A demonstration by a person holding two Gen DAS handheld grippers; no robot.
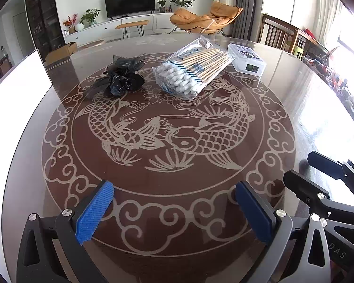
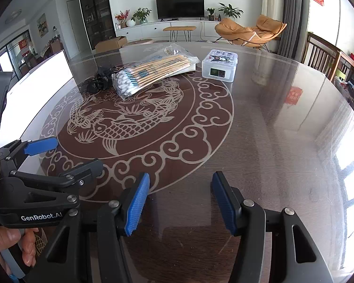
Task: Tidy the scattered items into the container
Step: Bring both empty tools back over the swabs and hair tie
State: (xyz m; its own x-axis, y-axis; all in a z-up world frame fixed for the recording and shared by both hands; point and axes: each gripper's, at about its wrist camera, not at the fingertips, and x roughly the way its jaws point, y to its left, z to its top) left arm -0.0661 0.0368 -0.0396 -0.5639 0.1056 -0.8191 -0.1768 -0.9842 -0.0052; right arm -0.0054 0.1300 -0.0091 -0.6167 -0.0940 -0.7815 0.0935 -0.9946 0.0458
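Swab bag (image 1: pixel 191 69): slick film may slip from your spread, empty left gripper (image 1: pixel 174 208) and right gripper (image 2: pixel 180 204).

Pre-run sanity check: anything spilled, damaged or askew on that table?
Nothing spilled or damaged. The cotton swab bag lies diagonally, sealed, its far end beside the small white box. The black hair accessory sits apart, left of it. Both grippers are open and empty.

the left black-framed two-finger gripper (image 1: pixel 174 208) and its right twin (image 2: pixel 180 204) had ribbed blue pads (image 2: pixel 138 206), silver pivot screws and white "genrobot.ai" lettering; a bare hand (image 2: pixel 9 245) showed.
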